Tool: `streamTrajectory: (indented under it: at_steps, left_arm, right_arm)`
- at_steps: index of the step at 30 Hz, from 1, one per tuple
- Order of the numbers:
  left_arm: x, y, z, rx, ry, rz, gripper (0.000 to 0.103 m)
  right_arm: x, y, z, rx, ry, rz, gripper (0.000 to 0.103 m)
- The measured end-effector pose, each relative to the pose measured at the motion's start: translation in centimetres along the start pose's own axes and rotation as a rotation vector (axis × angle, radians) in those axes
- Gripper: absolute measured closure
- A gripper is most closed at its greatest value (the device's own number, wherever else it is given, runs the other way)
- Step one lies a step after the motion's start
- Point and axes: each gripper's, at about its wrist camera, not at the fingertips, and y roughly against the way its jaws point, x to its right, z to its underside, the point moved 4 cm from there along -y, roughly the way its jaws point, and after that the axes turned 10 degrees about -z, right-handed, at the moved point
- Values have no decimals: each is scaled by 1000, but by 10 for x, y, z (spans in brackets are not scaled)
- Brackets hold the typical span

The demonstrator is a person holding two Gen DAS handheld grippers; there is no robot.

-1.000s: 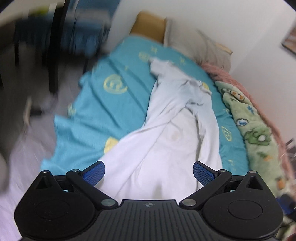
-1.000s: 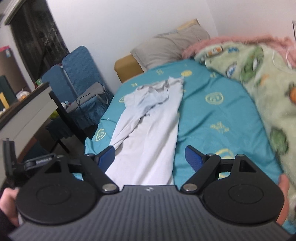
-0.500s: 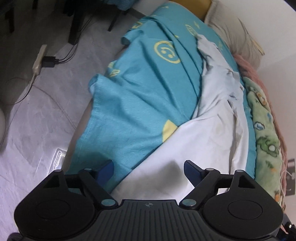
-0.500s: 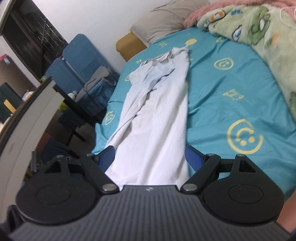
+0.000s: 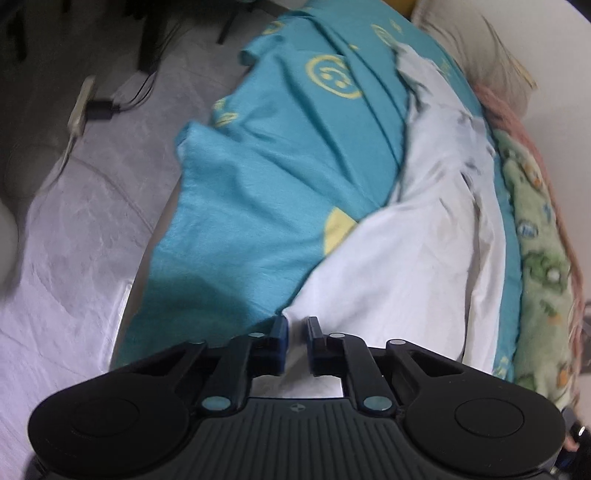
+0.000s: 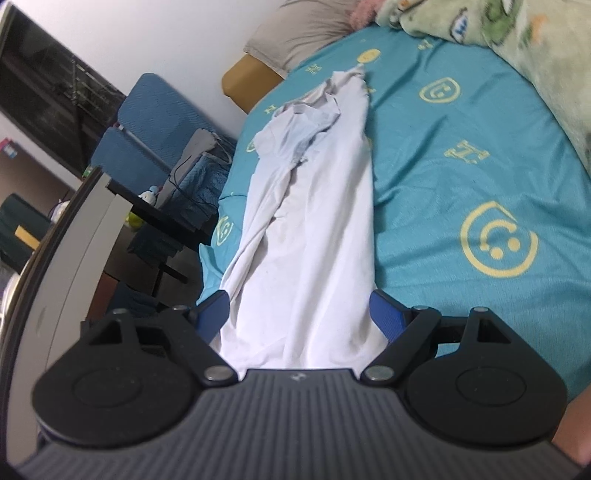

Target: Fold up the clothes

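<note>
Gripping the near hem of the white garment (image 5: 417, 258), the left tongs (image 5: 294, 325) have just been closing, and their blue pads now pinch a small peak of cloth at the hem's corner nearest the bed's edge. The garment lies lengthwise on the teal smiley-print sheet (image 6: 461, 155), its crumpled collar end toward the grey pillow (image 6: 303, 33) and its hem toward the tongs. The right tongs (image 6: 299, 314) stand wide open, pads (image 6: 384, 312) on either side of the hem's other end and holding nothing. To do this step well, the right tongs probably need to descend and catch the opposite hem corner through both layers, level with the left grip. Lifting both corners together and evenly would keep the fold line straight; a shallow pinch like the left one risks slipping, so tension should build gently.
</note>
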Motion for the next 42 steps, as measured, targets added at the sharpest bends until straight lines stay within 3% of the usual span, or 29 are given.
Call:
streamTrajectory:
  at_steps: [1, 6, 13, 17, 21, 22, 24, 26, 28, 30, 32, 35, 41, 42]
  left_arm:
    - [8, 4, 1, 16, -45, -22, 100]
    - [59, 48, 14, 209, -316, -118, 101]
    - [150, 109, 80, 421, -740, -159, 101]
    - [192, 103, 117, 374, -845, -68, 101]
    - [211, 50, 148, 118, -908, 32, 99]
    - [210, 39, 150, 65, -892, 43, 92]
    - [197, 34, 134, 55, -770, 89, 87]
    - [184, 29, 117, 44, -649, 134, 72]
    - [165, 26, 98, 41, -506, 165, 41]
    - [141, 21, 75, 49, -362, 139, 33]
    - [118, 13, 55, 52, -234, 94, 29]
    - [100, 1, 41, 66, -150, 21, 26]
    - [85, -26, 29, 39, -147, -142, 24]
    - [85, -26, 30, 41, -145, -139, 23]
  right_arm:
    - [3, 0, 0, -3, -10, 5, 19]
    - [13, 0, 2, -11, -64, 10, 19]
    - [18, 1, 2, -7, -85, 19, 19]
    - [20, -3, 3, -21, -81, 40, 19]
    - [24, -6, 7, -37, -87, 54, 19]
    - [26, -7, 8, -43, -94, 53, 19]
    - [30, -8, 10, -57, -119, 44, 19]
    - [35, -11, 13, -72, -150, 33, 19]
    - [41, -14, 16, -90, -186, 24, 19]
    - [45, -19, 19, -111, -213, 27, 22]
    - [50, -26, 22, -136, -228, 42, 26]
    - [54, -36, 27, -174, -228, 73, 36]
    - [58, -49, 33, -209, -215, 101, 36]
    - [58, -50, 33, -215, -219, 88, 37]
